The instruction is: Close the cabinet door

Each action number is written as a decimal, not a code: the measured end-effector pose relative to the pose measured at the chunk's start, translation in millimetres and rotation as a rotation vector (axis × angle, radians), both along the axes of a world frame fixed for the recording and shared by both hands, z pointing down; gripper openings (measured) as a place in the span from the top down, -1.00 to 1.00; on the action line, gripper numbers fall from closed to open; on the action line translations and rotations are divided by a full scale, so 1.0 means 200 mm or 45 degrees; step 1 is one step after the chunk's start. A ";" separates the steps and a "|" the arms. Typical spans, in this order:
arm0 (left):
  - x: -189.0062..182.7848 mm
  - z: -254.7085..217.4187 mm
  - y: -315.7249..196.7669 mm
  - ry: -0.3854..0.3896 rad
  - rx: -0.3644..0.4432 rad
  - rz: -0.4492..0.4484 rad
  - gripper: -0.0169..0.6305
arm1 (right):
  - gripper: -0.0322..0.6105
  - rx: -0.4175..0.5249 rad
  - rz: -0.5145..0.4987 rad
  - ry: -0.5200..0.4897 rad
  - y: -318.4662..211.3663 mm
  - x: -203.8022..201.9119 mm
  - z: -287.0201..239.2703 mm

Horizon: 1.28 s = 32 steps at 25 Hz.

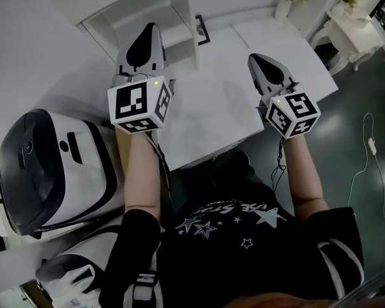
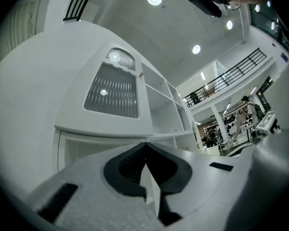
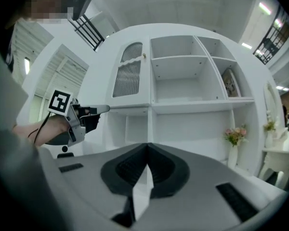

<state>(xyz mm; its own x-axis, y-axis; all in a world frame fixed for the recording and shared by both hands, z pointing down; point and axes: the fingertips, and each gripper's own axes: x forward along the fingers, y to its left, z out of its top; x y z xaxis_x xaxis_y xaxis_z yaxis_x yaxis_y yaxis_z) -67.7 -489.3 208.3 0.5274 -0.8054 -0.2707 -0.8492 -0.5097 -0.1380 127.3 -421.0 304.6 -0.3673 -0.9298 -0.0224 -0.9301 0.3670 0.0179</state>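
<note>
black star-printed shirt [image 1: 244,230] fills the bottom of the head view. both grippers reach over the white desk [image 1: 205,108]. left gripper [image 1: 149,34] is clenched and empty, its tip near the ledge just under the ribbed-glass cabinet door [image 3: 130,73], at the white cabinet's [image 3: 197,107] upper left. right gripper [image 1: 260,63] is likewise clenched and empty.

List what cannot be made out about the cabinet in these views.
- Behind the cabinet door: hidden by its ribbed pane, both gripper views.
- Door in head view: largely cut off by the top edge.
- Framed picture: too small, right gripper view.
- Whether the left tongs touch the cabinet: too small, right gripper view.
</note>
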 end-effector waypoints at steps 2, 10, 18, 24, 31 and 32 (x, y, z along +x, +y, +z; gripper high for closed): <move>-0.02 0.11 0.04 -0.002 -0.051 0.032 0.92 | 0.88 -0.027 0.035 0.014 0.08 -0.01 0.05; 0.06 0.59 0.25 -0.015 -0.289 0.143 0.92 | 0.89 -0.162 0.051 0.002 0.31 -0.02 0.28; 0.16 0.82 0.68 -0.096 -0.386 0.161 0.92 | 0.89 -0.206 0.057 -0.053 0.71 0.08 0.41; 0.30 0.93 1.07 -0.137 -0.444 0.210 0.92 | 0.89 -0.215 0.107 -0.092 1.08 0.21 0.45; 0.35 1.00 1.47 -0.187 -0.445 0.234 0.92 | 0.89 -0.192 0.157 -0.085 1.51 0.27 0.44; 0.35 1.00 1.53 -0.187 -0.446 0.236 0.92 | 0.89 -0.187 0.159 -0.080 1.57 0.27 0.43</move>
<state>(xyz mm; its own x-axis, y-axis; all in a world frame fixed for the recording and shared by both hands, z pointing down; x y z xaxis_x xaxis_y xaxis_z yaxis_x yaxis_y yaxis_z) 2.1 -183.7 408.5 0.6847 -0.7231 0.0913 -0.7229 -0.6897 -0.0418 181.3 -107.2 390.8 -0.2508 -0.9631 0.0973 -0.9662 0.2428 -0.0867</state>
